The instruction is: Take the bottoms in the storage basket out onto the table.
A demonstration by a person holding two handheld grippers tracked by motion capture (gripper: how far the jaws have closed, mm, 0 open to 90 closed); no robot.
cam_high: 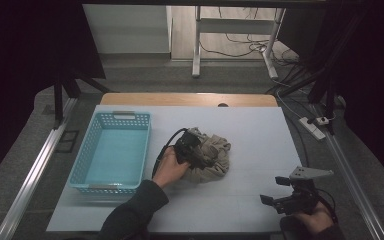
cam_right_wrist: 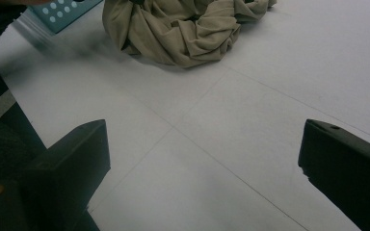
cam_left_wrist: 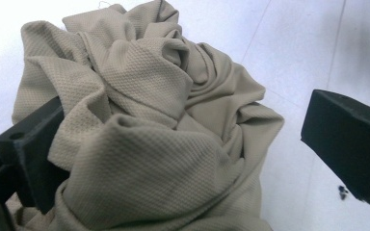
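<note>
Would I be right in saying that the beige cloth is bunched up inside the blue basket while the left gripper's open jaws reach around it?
Not quite: the beige cloth lies bunched on the white table, to the right of the blue basket, as the high view shows. The left gripper does have its open jaws around it.

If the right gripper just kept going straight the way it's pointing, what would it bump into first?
Probably the crumpled beige cloth. The right gripper has its jaws wide open with bare white table between them, and the cloth lies ahead up the view. If it points low, it may touch the table first.
</note>
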